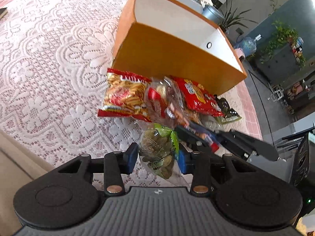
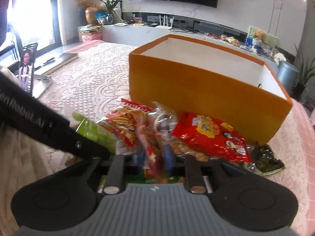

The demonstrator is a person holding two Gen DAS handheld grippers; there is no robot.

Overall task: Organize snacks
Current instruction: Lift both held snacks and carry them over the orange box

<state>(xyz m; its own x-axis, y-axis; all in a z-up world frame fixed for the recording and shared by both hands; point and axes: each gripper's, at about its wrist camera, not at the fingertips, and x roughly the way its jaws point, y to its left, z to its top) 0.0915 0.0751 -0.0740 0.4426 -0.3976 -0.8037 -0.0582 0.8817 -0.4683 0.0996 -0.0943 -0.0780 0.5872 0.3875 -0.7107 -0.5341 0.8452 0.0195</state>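
Observation:
An open orange box (image 1: 177, 59) with a white inside stands on the lace tablecloth; it also shows in the right wrist view (image 2: 206, 98). Snack bags lie piled in front of it: a red fries bag (image 1: 124, 96), a clear red-labelled bag (image 1: 163, 102) and a red bag (image 1: 198, 96). My left gripper (image 1: 157, 157) is shut on a green snack bag (image 1: 159, 153). My right gripper (image 2: 153, 157) is shut on the clear red-labelled bag (image 2: 151, 149), blurred; its arm crosses the left wrist view (image 1: 236, 143).
A dark green packet (image 2: 267, 161) lies at the box's right corner. A phone on a stand (image 2: 26, 72) and a dark board (image 2: 57, 61) are at the far left. The table edge (image 1: 254, 114) runs close on the right.

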